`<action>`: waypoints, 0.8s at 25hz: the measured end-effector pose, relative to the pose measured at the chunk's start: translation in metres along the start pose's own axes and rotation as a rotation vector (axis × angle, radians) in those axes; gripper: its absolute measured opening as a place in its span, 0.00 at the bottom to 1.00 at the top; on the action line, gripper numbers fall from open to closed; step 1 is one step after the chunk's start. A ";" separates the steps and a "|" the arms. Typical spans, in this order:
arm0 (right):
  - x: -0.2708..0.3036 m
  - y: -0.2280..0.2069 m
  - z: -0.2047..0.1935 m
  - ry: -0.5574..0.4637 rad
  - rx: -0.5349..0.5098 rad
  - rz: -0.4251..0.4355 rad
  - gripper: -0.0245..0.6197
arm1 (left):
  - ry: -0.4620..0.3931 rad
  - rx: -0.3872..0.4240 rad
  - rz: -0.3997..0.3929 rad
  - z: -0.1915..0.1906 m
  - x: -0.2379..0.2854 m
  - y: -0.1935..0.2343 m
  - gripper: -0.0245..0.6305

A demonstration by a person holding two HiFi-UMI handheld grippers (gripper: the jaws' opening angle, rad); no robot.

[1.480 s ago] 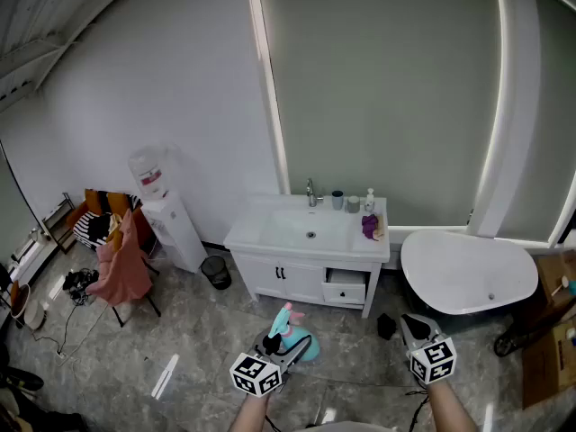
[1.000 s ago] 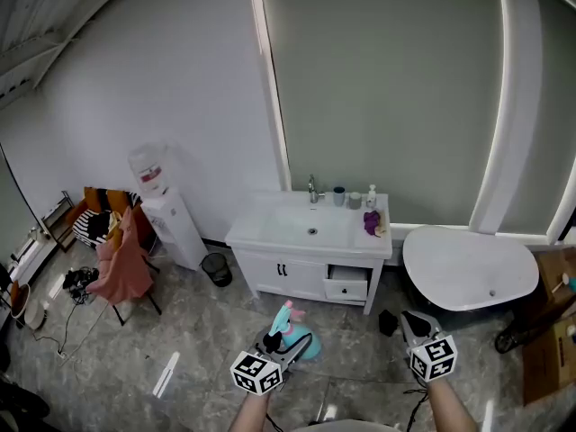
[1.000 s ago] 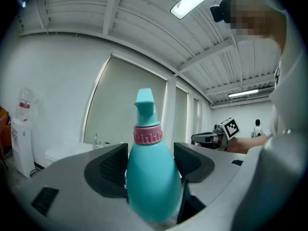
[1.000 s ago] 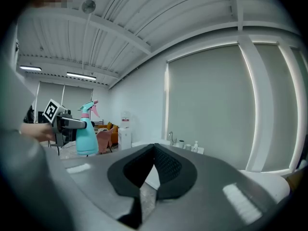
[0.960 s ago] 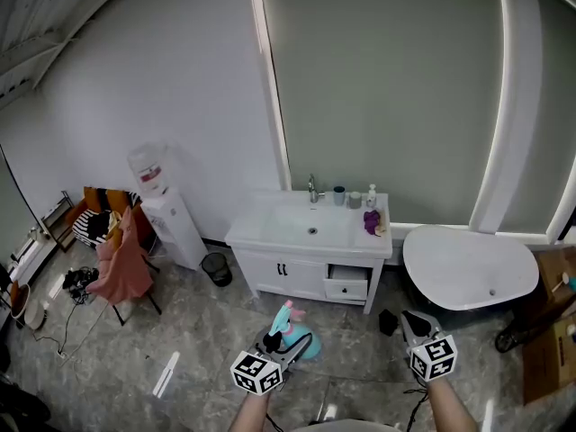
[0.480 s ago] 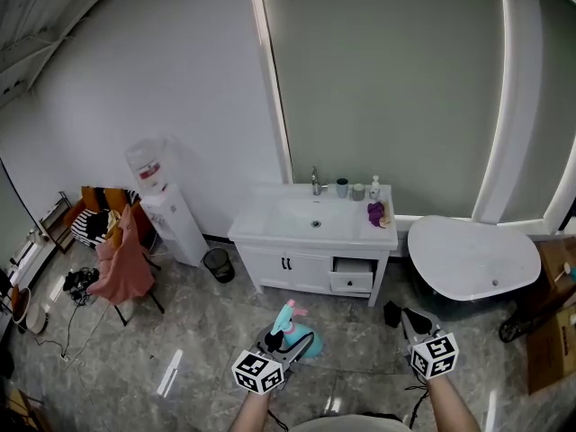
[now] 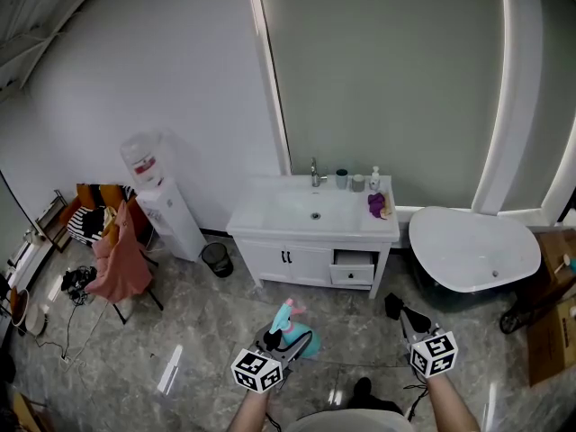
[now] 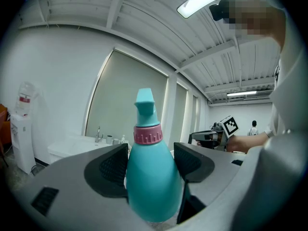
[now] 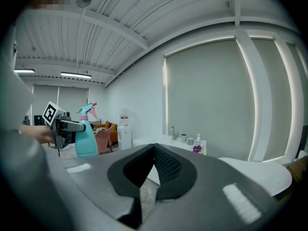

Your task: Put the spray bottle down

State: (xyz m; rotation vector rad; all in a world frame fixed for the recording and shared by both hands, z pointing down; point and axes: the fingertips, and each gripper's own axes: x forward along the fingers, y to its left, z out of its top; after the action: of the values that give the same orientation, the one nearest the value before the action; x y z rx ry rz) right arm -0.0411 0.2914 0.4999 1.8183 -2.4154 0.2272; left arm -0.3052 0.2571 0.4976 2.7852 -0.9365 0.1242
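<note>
Smooth plastic spray bottle (image 8: 152, 177), glossy stone-look floor (image 7: 202, 331), glossy bathtub (image 7: 472, 252)

Right gripper (image 9: 155, 149) jaws pressed together, nothing between. Far left: left gripper (image 9: 77, 127) clamped on teal spray bottle (image 9: 86, 142), upright, pink nozzle. Behind: water dispenser (image 9: 124, 128), sink vanity (image 9: 161, 141) with small bottles (image 9: 197, 141) at right edge, white bathtub (image 9: 257, 170) right.

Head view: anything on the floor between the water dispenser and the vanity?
Yes. In the head view, a small black waste bin stands on the floor between the water dispenser and the vanity.
</note>
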 end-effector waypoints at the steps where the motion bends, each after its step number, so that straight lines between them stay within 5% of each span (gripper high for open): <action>1: 0.003 -0.002 0.000 -0.001 -0.003 0.002 0.05 | 0.001 0.000 0.002 -0.001 0.002 0.003 0.50; 20: 0.150 -0.116 0.038 0.007 -0.020 0.058 0.05 | -0.005 0.002 0.072 0.041 0.141 0.084 0.50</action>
State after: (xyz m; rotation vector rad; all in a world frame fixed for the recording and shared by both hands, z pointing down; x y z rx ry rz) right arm 0.0287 0.1115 0.4953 1.7378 -2.4586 0.2136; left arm -0.2428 0.0999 0.4916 2.7555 -1.0383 0.1289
